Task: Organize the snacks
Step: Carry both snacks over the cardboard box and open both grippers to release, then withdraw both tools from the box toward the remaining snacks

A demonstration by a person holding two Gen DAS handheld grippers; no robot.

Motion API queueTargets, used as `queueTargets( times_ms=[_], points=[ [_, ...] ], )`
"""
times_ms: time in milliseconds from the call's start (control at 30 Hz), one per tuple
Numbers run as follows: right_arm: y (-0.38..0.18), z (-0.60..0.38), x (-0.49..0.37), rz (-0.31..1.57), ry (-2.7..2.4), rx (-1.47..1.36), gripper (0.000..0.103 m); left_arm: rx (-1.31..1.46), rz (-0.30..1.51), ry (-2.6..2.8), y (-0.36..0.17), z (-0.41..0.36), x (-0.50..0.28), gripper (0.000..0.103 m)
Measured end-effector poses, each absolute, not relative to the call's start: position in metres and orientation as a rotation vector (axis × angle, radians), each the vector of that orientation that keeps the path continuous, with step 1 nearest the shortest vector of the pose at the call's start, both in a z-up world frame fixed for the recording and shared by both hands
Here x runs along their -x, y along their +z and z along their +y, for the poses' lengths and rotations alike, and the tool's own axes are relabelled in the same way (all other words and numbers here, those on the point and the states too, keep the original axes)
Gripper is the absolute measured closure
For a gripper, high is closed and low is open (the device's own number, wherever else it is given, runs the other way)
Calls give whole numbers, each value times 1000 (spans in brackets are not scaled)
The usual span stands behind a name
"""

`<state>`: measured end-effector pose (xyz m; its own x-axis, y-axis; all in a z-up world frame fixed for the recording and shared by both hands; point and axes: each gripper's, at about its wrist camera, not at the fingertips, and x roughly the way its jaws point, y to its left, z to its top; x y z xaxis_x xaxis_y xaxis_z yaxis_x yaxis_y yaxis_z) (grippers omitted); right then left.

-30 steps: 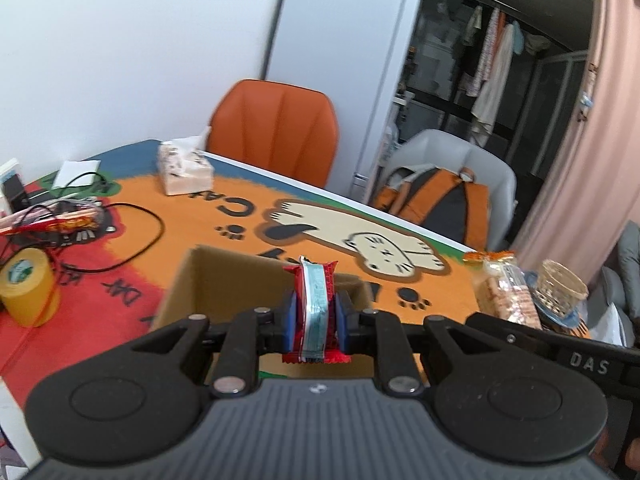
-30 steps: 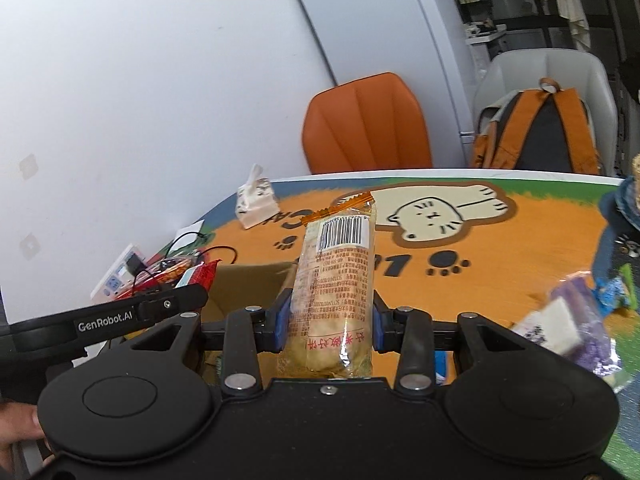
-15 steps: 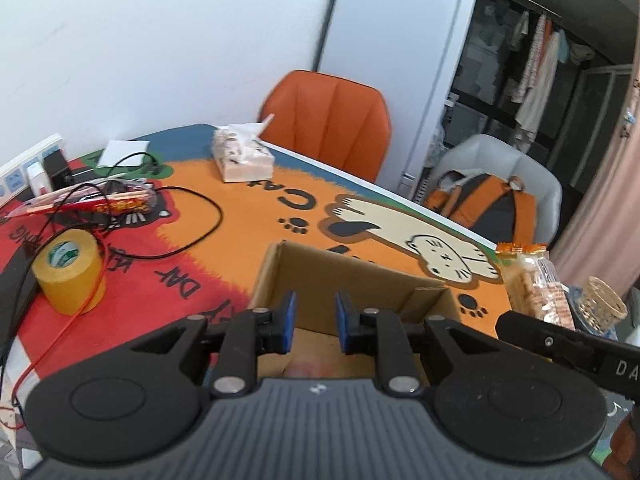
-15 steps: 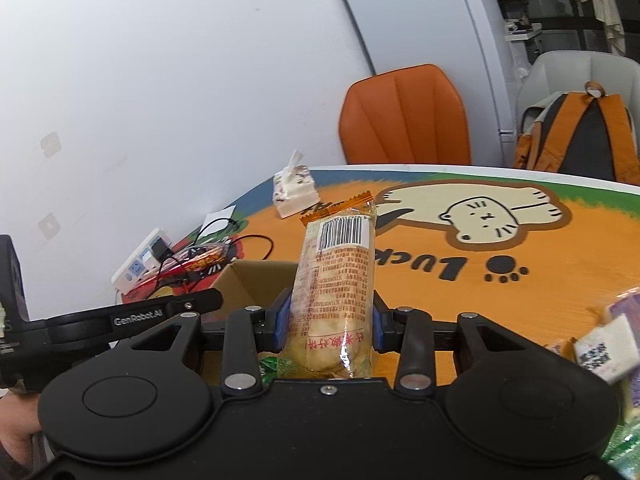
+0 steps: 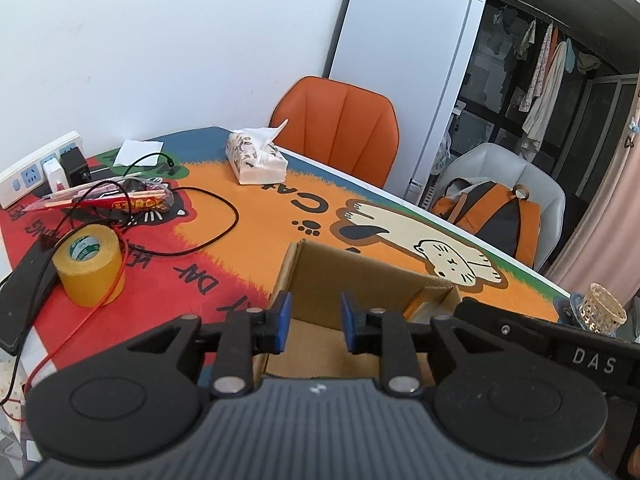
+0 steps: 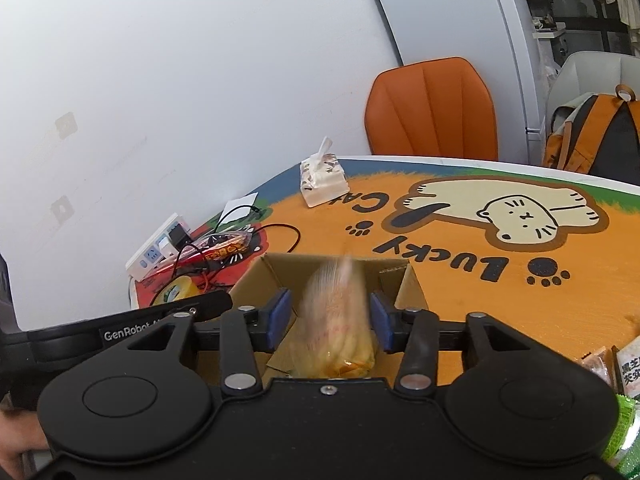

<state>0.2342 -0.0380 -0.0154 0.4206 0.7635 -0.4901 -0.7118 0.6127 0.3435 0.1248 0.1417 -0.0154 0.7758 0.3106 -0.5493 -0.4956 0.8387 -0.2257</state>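
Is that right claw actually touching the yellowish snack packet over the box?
Apart. In the right wrist view the right claw stands open, with cardboard box showing in gaps between each blue pad and the blurred snack packet.

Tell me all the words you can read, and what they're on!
"LUCKY CAT": table mat, upside down.
"GenRobot": left claw's arm.
"DAS": right claw's arm.
Tape roll label, red snack pack, packets at the right edge: too small.
Falling snack bag: blurred.
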Motion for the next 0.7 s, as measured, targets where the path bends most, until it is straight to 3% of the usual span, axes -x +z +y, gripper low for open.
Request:
queueTargets(
  times_ms=[133,233,333,700],
  points=[
    [-17,-49,-233,671,897,-99,53,383,518,445,-16,139,-122,61],
    [-17,-58,-231,671,878,-98,46,376,514,449,-15,135,-120,39],
    [-18,-69,-229,670,856,-98,43,363,509,455,-14,129,-117,30],
    [-19,-108,-225,665,788,-123,23,348,508,418,-10,105,-113,17]
  ],
)
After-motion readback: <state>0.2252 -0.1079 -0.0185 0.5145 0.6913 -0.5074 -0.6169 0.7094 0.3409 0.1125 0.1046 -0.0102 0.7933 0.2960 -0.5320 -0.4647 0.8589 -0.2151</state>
